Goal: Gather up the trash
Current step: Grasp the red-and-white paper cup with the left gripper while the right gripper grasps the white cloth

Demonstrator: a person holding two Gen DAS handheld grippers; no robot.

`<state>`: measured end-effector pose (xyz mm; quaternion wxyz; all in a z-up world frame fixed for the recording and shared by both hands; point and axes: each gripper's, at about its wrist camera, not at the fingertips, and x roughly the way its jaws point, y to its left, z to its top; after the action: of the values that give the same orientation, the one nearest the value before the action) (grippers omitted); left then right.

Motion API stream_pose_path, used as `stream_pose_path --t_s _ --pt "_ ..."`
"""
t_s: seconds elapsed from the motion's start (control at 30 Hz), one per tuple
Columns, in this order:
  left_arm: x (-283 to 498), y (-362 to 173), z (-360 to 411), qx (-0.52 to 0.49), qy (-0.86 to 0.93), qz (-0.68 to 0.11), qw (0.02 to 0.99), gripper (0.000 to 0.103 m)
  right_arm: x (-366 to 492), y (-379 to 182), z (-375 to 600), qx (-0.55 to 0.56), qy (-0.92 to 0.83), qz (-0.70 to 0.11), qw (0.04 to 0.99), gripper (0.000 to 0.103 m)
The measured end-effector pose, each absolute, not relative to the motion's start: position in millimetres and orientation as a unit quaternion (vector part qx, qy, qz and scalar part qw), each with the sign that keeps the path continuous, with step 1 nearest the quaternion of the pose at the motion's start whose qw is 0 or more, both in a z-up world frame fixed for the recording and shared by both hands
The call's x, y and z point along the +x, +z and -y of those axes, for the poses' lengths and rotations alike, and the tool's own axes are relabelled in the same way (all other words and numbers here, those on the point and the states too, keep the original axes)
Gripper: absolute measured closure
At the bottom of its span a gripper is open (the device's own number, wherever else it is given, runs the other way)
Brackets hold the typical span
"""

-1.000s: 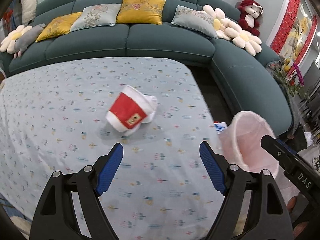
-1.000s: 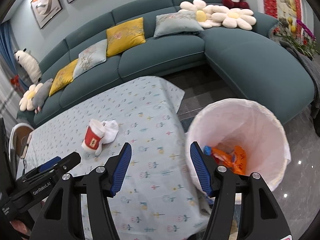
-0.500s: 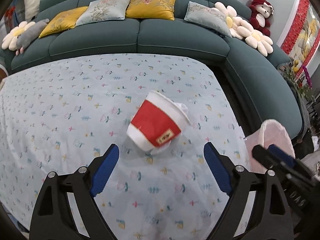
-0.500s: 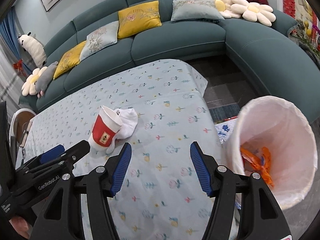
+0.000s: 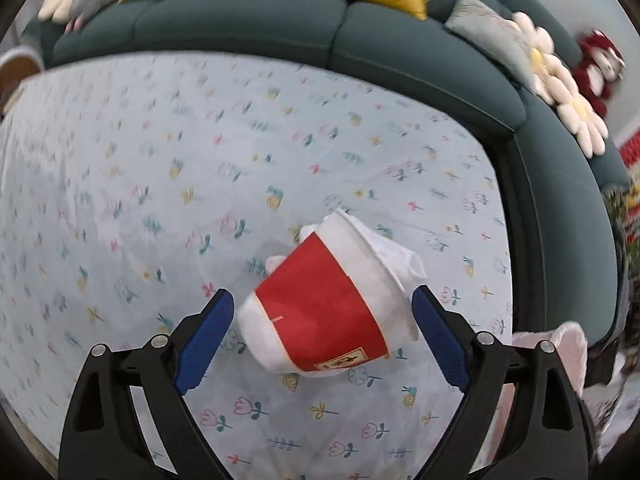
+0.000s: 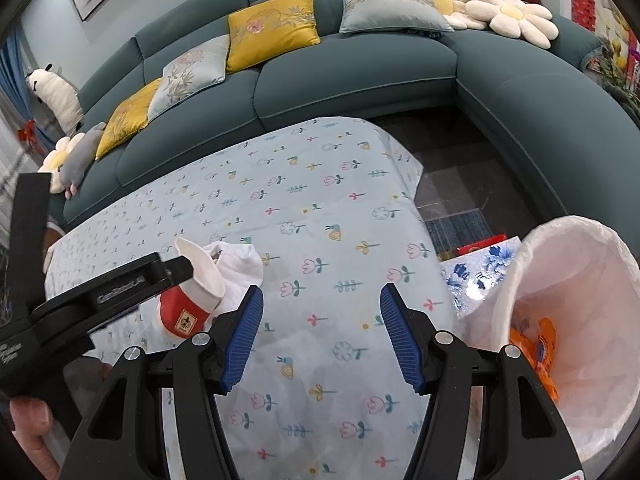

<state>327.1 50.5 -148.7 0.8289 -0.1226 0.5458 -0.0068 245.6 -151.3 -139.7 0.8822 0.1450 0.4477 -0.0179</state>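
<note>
A red and white paper cup (image 5: 320,312) lies on its side on the flowered tablecloth (image 5: 160,184), with crumpled white tissue (image 5: 396,256) against its mouth. My left gripper (image 5: 320,340) is open, its blue pads on either side of the cup, not touching it. In the right wrist view the cup (image 6: 188,304) and tissue (image 6: 236,268) lie at the left, partly hidden by the left gripper's black body. My right gripper (image 6: 320,336) is open and empty over the cloth. A white-lined trash bin (image 6: 572,304) with orange wrappers inside stands at the right, below the table edge.
A teal sofa (image 6: 360,76) with yellow and grey cushions curves behind and right of the table. Flower cushions (image 6: 492,12) and a red plush toy lie at its corner. A blue-and-white patterned box (image 6: 476,272) sits by the bin on the dark floor.
My left gripper has moved forward and down until the cup lies between its open pads. My right gripper has shifted slightly; the bin sits further right in its view.
</note>
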Motion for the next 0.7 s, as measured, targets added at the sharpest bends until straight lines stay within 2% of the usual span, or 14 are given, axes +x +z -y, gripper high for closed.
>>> stream_pose_path --t_s 0.33,0.43,0.47,0.63,0.7 --pt "317 -156 -65 -0.132 -0.030 -0.550 0.824 0.017 258 -157 127 0.147 0.005 -0.463 0.874 0.044" --pt "301 -152 -73 -0.124 -0.045 -0.539 0.832 0.026 257 -161 119 0.143 0.013 -0.466 0.873 0.044" --pt "296 -151 -77 -0.123 -0.048 -0.537 0.833 0.033 257 -162 116 0.142 0.015 -0.468 0.872 0.044" --pt "286 -149 -95 -0.121 -0.047 -0.536 0.834 0.035 258 -169 104 0.138 0.024 -0.475 0.868 0.044" --pt "285 -148 -102 -0.124 -0.044 -0.535 0.834 0.040 259 -171 101 0.139 0.026 -0.478 0.867 0.044"
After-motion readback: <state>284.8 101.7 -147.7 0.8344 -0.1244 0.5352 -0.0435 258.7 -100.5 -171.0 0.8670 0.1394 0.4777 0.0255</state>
